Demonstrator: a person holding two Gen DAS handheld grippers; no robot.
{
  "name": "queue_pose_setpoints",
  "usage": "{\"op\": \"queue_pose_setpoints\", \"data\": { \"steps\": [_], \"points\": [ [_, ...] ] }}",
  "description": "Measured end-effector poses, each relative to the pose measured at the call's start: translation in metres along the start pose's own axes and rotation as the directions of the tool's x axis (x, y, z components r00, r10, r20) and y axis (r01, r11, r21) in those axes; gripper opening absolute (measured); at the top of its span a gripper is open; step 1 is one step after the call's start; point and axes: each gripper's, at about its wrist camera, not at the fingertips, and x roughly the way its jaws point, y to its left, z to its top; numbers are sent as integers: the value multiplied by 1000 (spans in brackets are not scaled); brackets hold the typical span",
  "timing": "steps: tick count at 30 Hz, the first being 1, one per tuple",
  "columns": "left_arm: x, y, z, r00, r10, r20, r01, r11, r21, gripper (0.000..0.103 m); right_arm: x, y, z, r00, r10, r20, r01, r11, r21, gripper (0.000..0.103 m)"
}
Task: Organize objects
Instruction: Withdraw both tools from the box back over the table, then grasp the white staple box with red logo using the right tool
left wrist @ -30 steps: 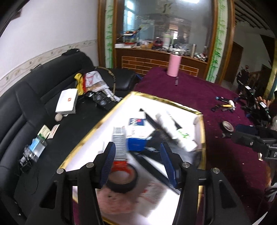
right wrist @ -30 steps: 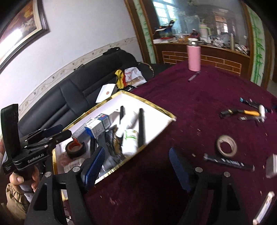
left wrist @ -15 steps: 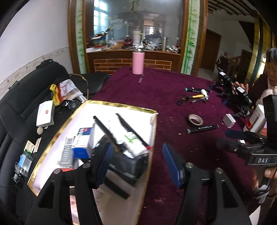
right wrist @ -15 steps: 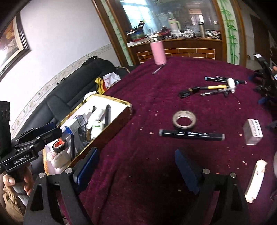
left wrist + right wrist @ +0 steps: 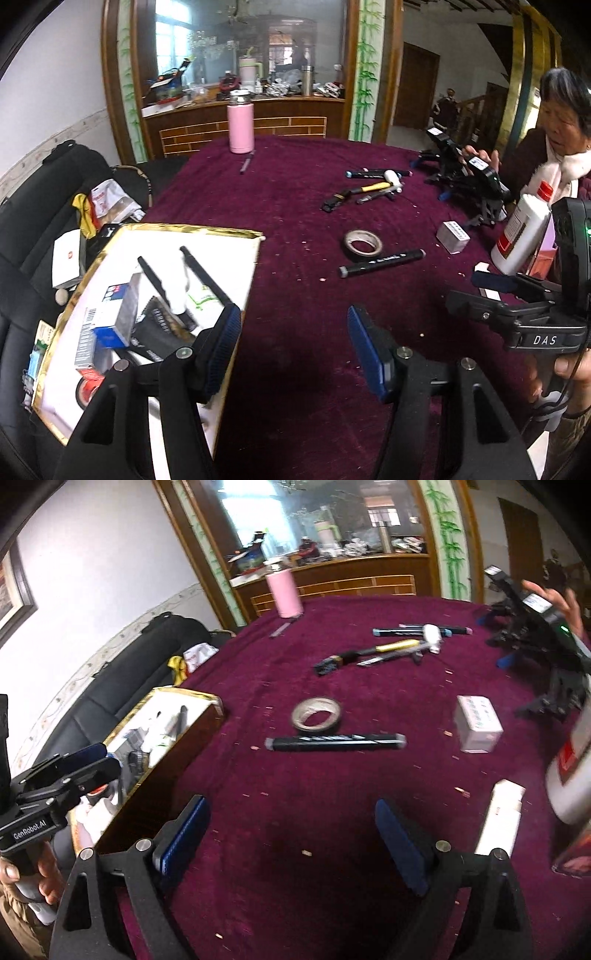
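A gold-rimmed white box (image 5: 207, 233) at the table's left holds pens, small cartons, a white tube and a roll of tape; it also shows in the right wrist view (image 5: 192, 698). On the purple cloth lie a black marker (image 5: 382, 263) (image 5: 334, 743), a tape ring (image 5: 364, 243) (image 5: 317, 713), a small white box (image 5: 452, 237) (image 5: 477, 723) and a flat white stick (image 5: 500, 821). My left gripper (image 5: 295, 345) is open and empty just right of the box. My right gripper (image 5: 291, 845) is open and empty above bare cloth, short of the marker.
A pink flask (image 5: 241, 123) stands at the far edge. Pens and a yellow-handled tool (image 5: 369, 188) lie at the back right. A white bottle (image 5: 522, 232) stands at the right edge. Another person (image 5: 563, 122) holds grippers there. A black sofa (image 5: 40, 206) lies left.
Both grippers have swung right, away from the box and over the purple cloth. The marker and tape ring now sit nearer in the right wrist view. Both stayed open.
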Motion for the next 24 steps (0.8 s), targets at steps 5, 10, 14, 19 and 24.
{"op": "queue_pose_setpoints", "data": {
  "steps": [5, 10, 14, 19, 24],
  "points": [
    [8, -13, 1, 999, -37, -5, 37, 999, 17, 59, -11, -25, -7, 997, -81, -14, 82, 996, 34, 94],
    [12, -19, -3, 998, -60, -12, 60, 998, 29, 59, -18, -45, -10, 971, -238, -16, 238, 970, 38, 94],
    [12, -14, -5, 998, -67, -10, 68, 998, 14, 59, -19, -64, -9, 949, -314, -32, 316, 946, 75, 94],
    [14, -5, -5, 998, -64, -13, 64, 998, -6, 59, -16, -77, -7, 933, -356, -50, 360, 928, 100, 94],
    [16, -4, -6, 997, -71, -16, 70, 997, -8, 59, -13, -79, -5, 924, -378, -58, 382, 919, 98, 94]
  ]
}}
